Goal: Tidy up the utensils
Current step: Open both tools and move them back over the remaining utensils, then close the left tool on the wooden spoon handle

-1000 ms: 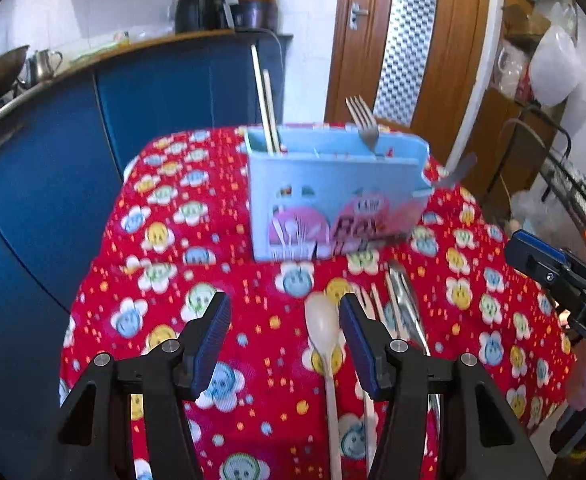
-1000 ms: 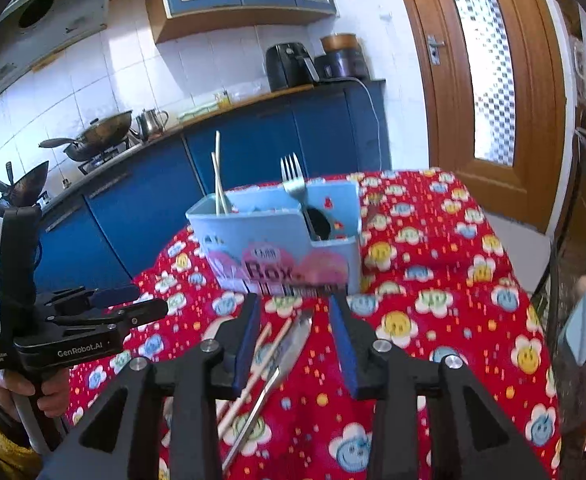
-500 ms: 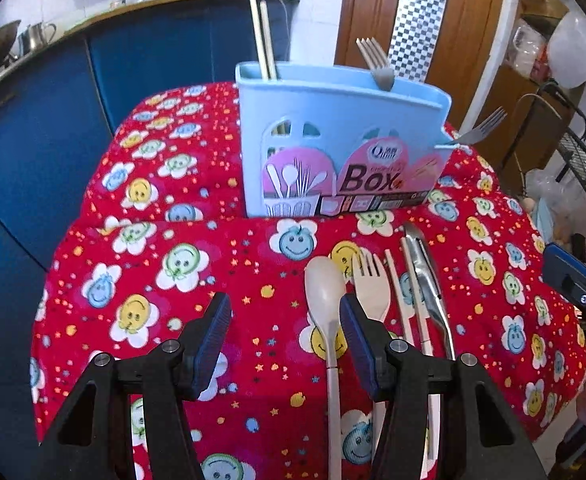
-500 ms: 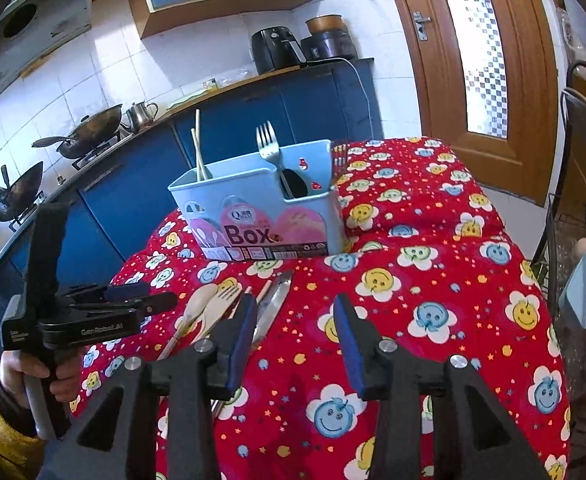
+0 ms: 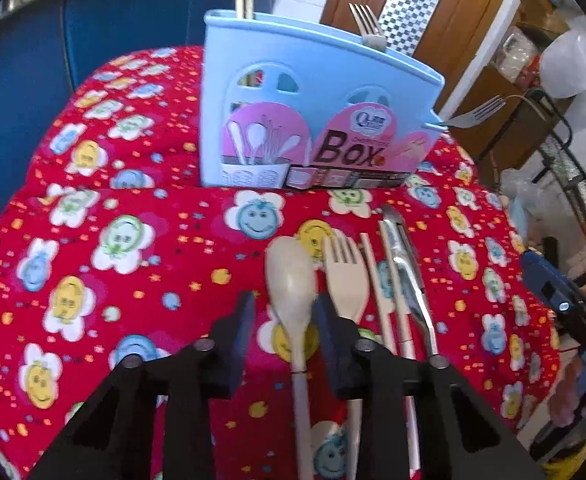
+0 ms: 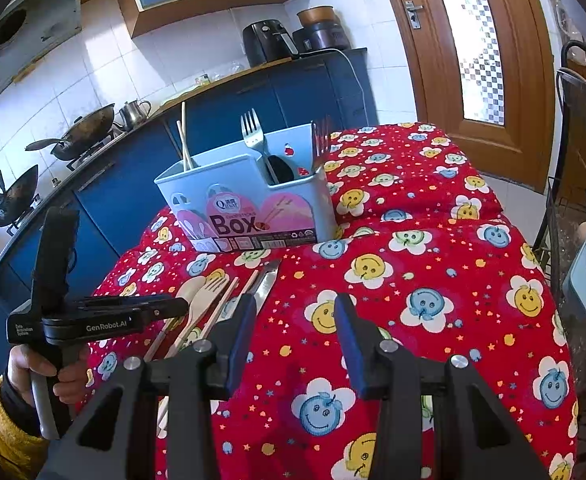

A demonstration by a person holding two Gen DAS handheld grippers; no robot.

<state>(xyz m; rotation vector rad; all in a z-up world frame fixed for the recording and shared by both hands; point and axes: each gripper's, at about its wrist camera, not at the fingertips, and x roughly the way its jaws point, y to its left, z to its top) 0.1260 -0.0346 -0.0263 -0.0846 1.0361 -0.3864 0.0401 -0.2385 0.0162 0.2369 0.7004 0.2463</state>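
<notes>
- Four kinds of utensil lie side by side on the red cloth of the counter (image 5: pixel 133 208), in front of the blue box (image 5: pixel 313 92): a pale spoon (image 5: pixel 291 280), a pale fork (image 5: pixel 347 276), a pair of chopsticks (image 5: pixel 373 276) and metal tongs (image 5: pixel 407 276).
- My left hand-held gripper (image 5: pixel 283 312) straddles the spoon's neck; its jaws are closing, and I see the right pad at the spoon's edge while a gap remains on the left side.
- My right hand-held gripper (image 6: pixel 295 320) hangs spread over bare cloth just beside the tongs, holding nothing.
- I judge the step in hand to be the pickup of the spoon; most of the sorting remains.
- Already standing in the box are chopsticks at one end and forks at the other.
- Next move calls for a firm pinch on the neck, a clean lift clear of the neighbouring fork, then a drop into a suitable compartment.
</notes>
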